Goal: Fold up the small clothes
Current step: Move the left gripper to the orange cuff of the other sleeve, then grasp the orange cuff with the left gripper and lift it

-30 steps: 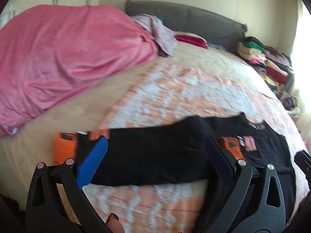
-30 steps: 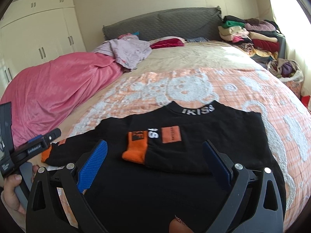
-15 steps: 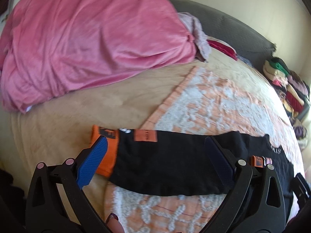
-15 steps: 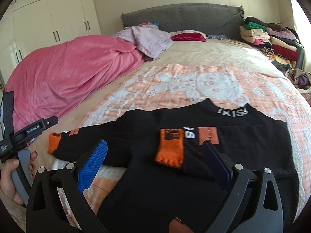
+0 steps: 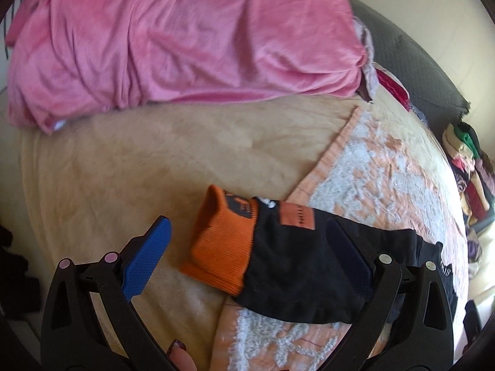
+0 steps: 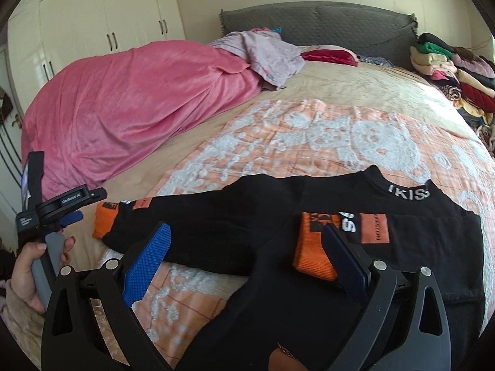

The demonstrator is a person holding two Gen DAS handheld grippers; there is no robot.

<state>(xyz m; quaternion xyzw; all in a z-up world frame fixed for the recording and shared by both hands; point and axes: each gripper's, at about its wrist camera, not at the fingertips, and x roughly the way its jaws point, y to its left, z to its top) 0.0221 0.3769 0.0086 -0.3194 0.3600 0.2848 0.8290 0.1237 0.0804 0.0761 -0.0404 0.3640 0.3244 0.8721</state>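
A small black sweater [image 6: 278,324] with "IKISS" on its collar [image 6: 408,194] lies flat on the bed. One sleeve is folded across the chest, its orange cuff [image 6: 312,253] by my right gripper's [image 6: 247,262] right-hand finger. That gripper hovers open over the sweater's body. The other sleeve [image 6: 201,235] stretches out to the left and ends in an orange cuff [image 5: 222,244]. My left gripper [image 5: 247,256] is open, and this cuff lies between its blue pads [image 5: 148,259]. In the right wrist view a hand [image 6: 27,269] holds the left gripper [image 6: 62,213] just left of the cuff.
A peach and white patterned spread [image 6: 309,136] lies under the sweater on the beige bed. A heaped pink blanket [image 5: 185,37] fills the left side. A lilac garment [image 6: 263,52] lies by the grey headboard [image 6: 309,24]. Stacked folded clothes [image 6: 448,71] sit far right, with a wardrobe [image 6: 92,21] behind.
My left gripper has travelled left along the outstretched sleeve, from its middle to the orange cuff at its end. My right gripper has shifted slightly left over the sweater. Both stayed open.
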